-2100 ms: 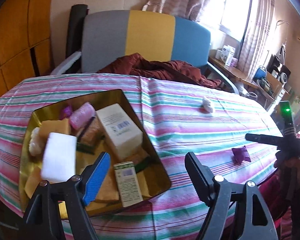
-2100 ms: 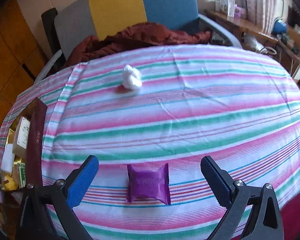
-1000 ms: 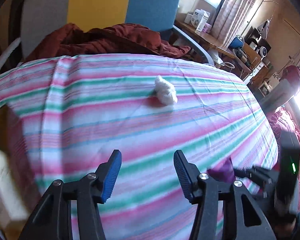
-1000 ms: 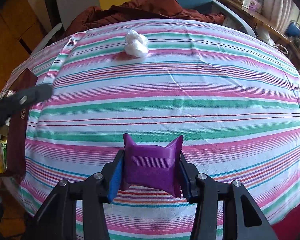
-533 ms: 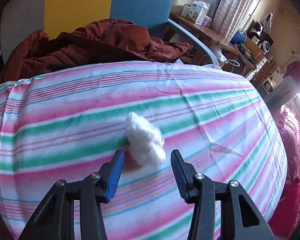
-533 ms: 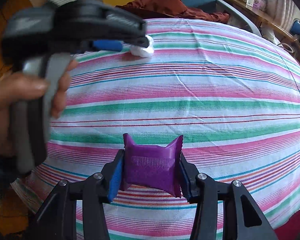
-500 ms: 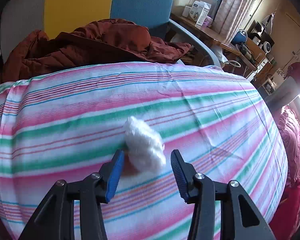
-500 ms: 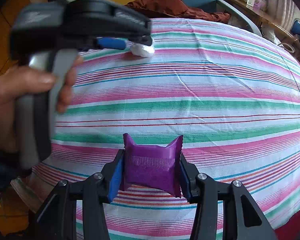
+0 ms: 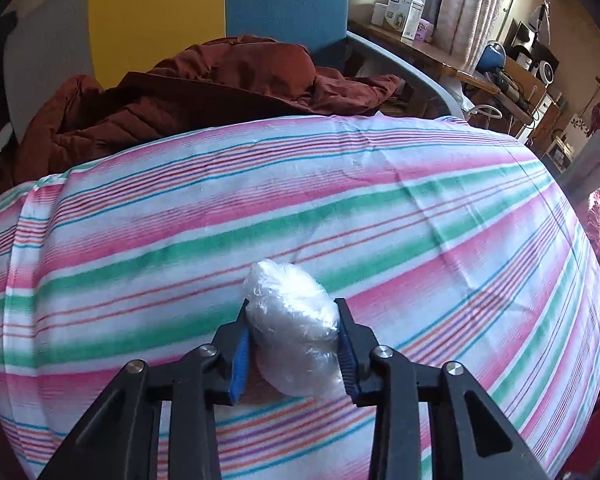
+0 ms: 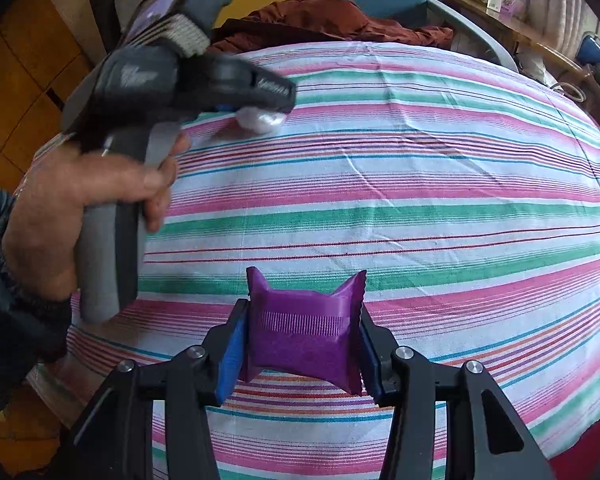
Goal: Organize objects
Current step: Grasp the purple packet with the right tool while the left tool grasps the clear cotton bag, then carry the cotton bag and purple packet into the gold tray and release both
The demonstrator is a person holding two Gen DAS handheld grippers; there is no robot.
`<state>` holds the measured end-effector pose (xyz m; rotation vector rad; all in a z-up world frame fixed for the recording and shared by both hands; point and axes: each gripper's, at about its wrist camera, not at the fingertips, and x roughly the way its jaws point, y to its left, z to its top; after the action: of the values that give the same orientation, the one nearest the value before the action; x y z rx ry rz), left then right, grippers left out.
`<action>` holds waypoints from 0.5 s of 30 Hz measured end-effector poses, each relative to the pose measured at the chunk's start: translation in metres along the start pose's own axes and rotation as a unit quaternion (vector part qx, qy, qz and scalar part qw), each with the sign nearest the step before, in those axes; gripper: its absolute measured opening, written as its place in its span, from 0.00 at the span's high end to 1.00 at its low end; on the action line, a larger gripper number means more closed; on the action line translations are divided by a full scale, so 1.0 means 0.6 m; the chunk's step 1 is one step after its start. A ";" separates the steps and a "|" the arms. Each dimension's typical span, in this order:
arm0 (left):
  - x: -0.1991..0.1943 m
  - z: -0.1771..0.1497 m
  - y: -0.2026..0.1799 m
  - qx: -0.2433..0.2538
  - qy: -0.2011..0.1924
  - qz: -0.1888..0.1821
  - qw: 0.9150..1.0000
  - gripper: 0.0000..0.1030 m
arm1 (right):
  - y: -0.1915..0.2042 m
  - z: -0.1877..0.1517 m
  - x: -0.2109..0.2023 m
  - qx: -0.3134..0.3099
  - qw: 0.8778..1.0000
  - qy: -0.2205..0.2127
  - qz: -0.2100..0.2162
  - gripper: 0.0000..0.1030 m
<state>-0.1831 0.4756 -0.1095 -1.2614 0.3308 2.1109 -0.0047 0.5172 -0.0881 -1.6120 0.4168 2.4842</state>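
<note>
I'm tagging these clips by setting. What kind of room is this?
Probably a lived-in home room: a table under a striped tablecloth, a jacket heaped on a chair, and curtains by a cluttered side counter.

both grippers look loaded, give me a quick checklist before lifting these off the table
1. Left gripper closed on the white plastic-wrapped bundle: ok, both pads touch its sides.
2. Right gripper closed on the purple packet: ok, squeezed between both pads.
3. Packet centred in the right grip: ok.
4. Bundle seated deep in the left grip: ok, though soft wrap may slip.
5. Striped tablecloth pinched by either gripper: cannot tell, contact underneath is hidden.
6. Drop-off spot in view: not ok, neither wrist view shows one.
</note>
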 end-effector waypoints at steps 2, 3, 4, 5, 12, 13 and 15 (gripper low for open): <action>-0.016 -0.025 0.011 0.000 -0.007 -0.001 1.000 0.65 | -0.005 0.001 0.000 0.005 1.000 -0.004 -0.003 0.52; -0.022 -0.033 0.012 0.000 -0.010 0.001 1.000 0.65 | -0.007 0.002 0.000 0.007 1.000 -0.006 -0.005 0.52; -0.031 -0.047 0.016 -0.002 -0.012 0.002 1.000 0.65 | -0.009 0.002 -0.002 0.010 1.000 -0.008 -0.008 0.52; -0.043 -0.065 0.022 -0.005 -0.015 0.001 1.000 0.65 | -0.009 0.003 -0.003 0.012 1.000 -0.010 -0.009 0.52; -0.105 -0.161 0.034 -0.002 -0.038 0.021 0.999 0.65 | -0.001 0.001 -0.017 0.005 0.999 -0.030 -0.020 0.52; -0.110 -0.169 0.033 0.001 -0.039 0.025 0.999 0.65 | 0.000 0.002 -0.018 0.003 0.999 -0.032 -0.023 0.52; -0.125 -0.190 0.031 0.005 -0.040 0.032 0.999 0.65 | -0.001 0.005 -0.018 0.002 0.999 -0.035 -0.029 0.52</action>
<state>-0.0919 0.3728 -0.1049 -1.1707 0.3507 2.2032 -0.0028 0.5187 -0.0772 -1.5086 0.3595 2.4872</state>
